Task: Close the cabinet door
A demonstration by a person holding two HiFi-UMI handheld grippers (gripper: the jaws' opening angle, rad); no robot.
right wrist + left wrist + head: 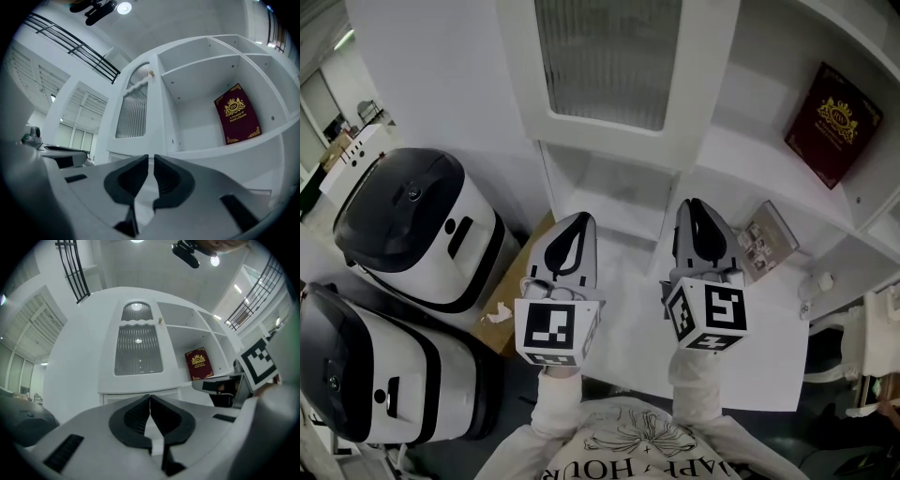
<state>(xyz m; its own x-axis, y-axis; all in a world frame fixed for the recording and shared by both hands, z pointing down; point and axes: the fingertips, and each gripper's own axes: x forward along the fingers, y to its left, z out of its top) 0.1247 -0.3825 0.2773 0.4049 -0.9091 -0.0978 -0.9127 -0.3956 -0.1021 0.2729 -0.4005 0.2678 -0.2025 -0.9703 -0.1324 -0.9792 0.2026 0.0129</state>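
A white cabinet door (609,66) with a ribbed glass panel stands ahead and above both grippers; it also shows in the left gripper view (138,350) and, edge-on, in the right gripper view (133,112). To its right the cabinet's shelves (769,141) lie uncovered. My left gripper (577,217) (150,397) is shut with nothing in it, below the door and apart from it. My right gripper (694,202) (151,157) hangs beside it at the same level, a narrow slit between its jaws, nothing in them.
A dark red book (832,122) leans in the right shelf compartment. A small printed box (769,239) lies on the white counter (628,309). Two white-and-black appliances (417,225) (366,375) stand at the left, beside a brown board (511,309).
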